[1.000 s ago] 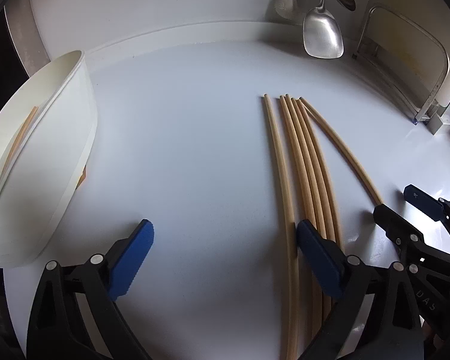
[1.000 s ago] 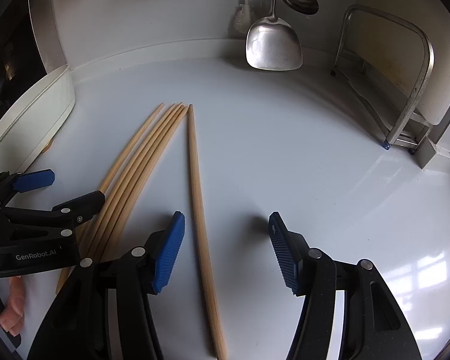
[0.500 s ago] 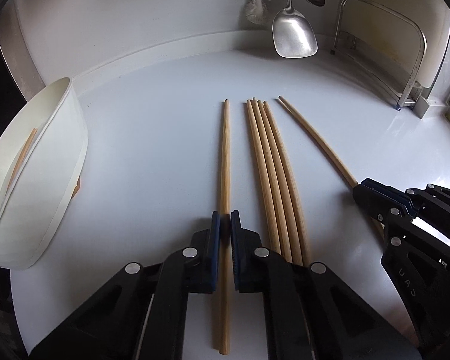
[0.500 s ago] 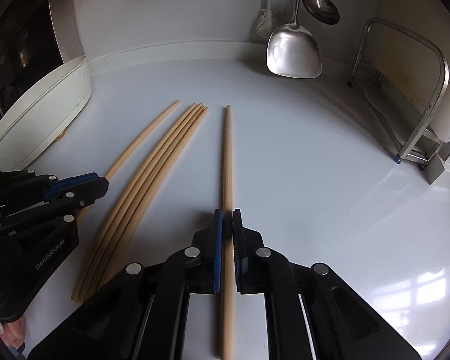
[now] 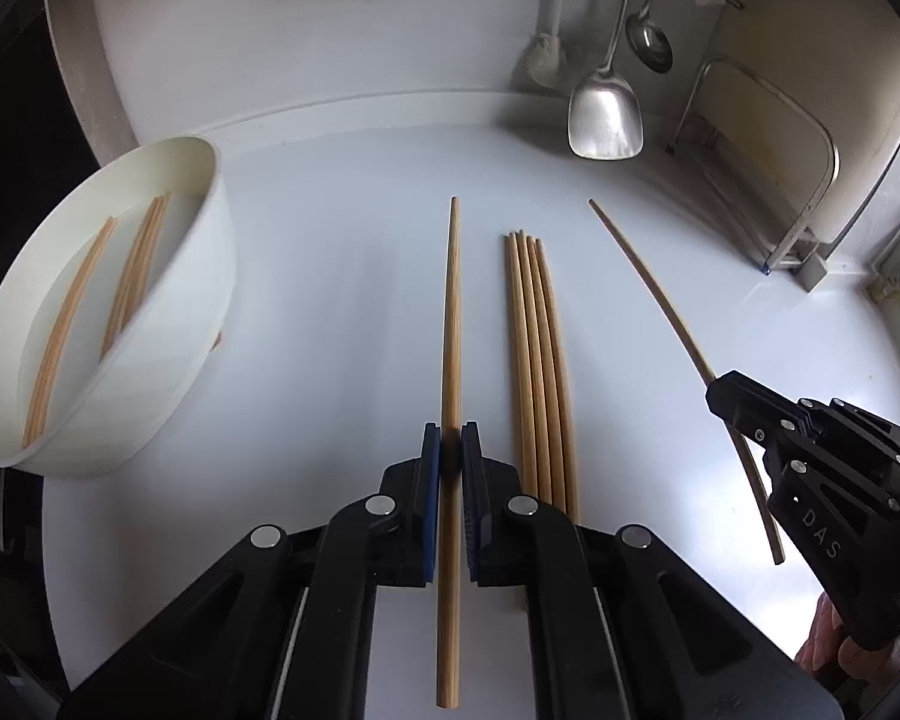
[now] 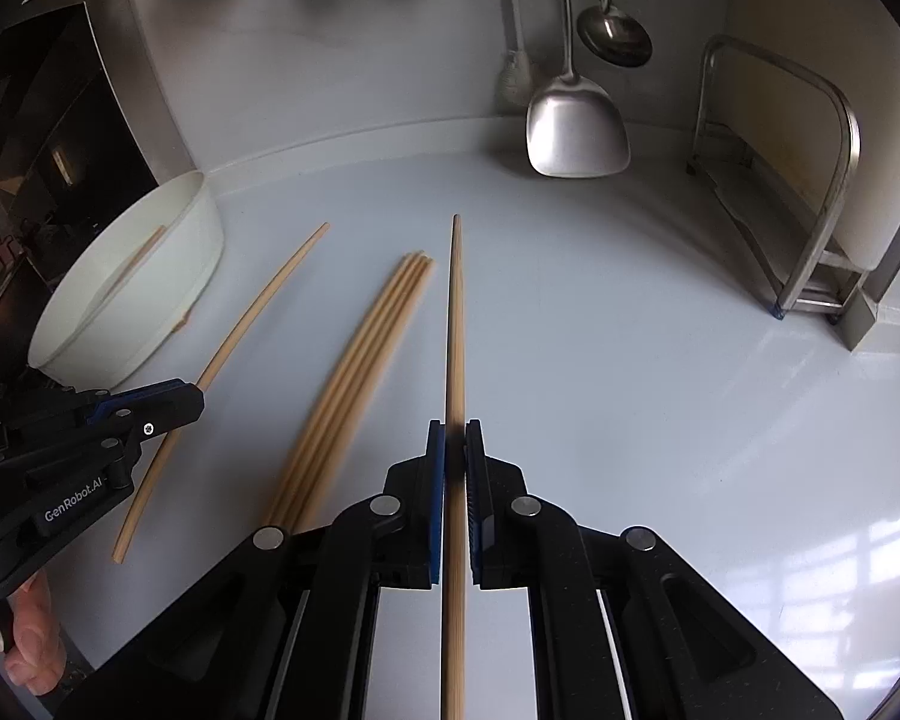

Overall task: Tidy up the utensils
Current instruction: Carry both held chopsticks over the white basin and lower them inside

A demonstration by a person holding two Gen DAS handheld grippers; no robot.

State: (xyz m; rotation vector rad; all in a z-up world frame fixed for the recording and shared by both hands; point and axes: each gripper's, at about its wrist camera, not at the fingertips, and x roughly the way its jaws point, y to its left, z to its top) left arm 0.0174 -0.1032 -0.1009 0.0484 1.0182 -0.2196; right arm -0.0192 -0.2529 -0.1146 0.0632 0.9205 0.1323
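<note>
Each claw is clamped tight on one chopstick. The left claw [image 5: 451, 447] pinches its stick [image 5: 450, 324] partway along, the tip pointing toward the back wall. The right claw [image 6: 455, 444] grips its own stick [image 6: 455, 324] the same way. Between the two, a bundle [image 5: 537, 360] of four chopsticks lies on the white bench [image 5: 342, 276]. To the left stands a white bowl [image 5: 168, 348] with several chopsticks inside. A steel spatula [image 5: 605, 120] hangs at the wall.
</note>
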